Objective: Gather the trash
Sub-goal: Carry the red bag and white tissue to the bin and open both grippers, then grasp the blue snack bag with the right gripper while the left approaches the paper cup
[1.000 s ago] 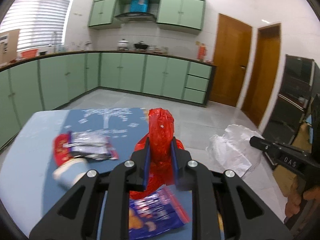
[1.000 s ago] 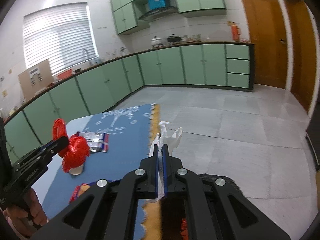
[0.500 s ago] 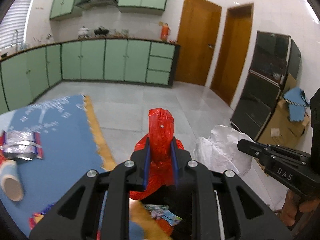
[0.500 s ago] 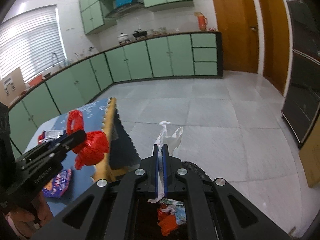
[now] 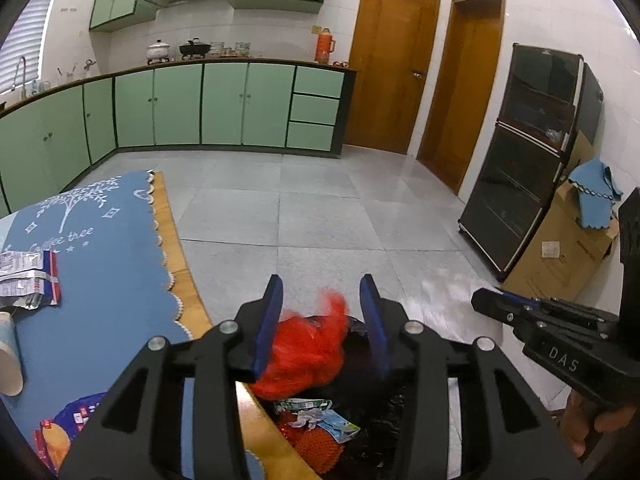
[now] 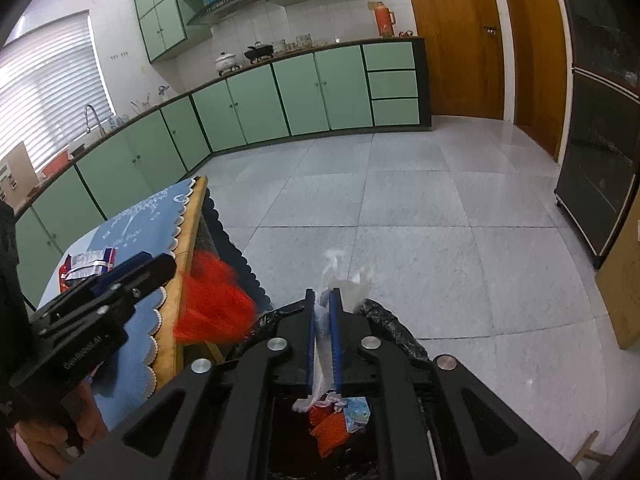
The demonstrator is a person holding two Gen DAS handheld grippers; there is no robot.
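Observation:
My left gripper (image 5: pixel 322 312) is open above a black-lined trash bin (image 5: pixel 372 420). A red plastic bag (image 5: pixel 308 352) is blurred and falling free below the jaws; it also shows in the right wrist view (image 6: pixel 216 308). My right gripper (image 6: pixel 323 320) is shut on a white plastic bag (image 6: pixel 344 280) and holds it over the same bin (image 6: pixel 396 332), which holds several wrappers. On the blue table mat (image 5: pixel 104 264) lie a silver wrapper (image 5: pixel 26 276), a paper cup (image 5: pixel 8 356) and a blue snack packet (image 5: pixel 68 428).
The table's wooden edge (image 5: pixel 176 256) runs beside the bin. Green kitchen cabinets (image 5: pixel 224 108) line the far wall. A dark cabinet (image 5: pixel 532 168) and a cardboard box (image 5: pixel 560 248) stand at right on the tiled floor.
My left gripper swung from over the table to over the bin, then opened and let go of the red bag, which drops. My right gripper also moved over the bin, still holding the white bag.

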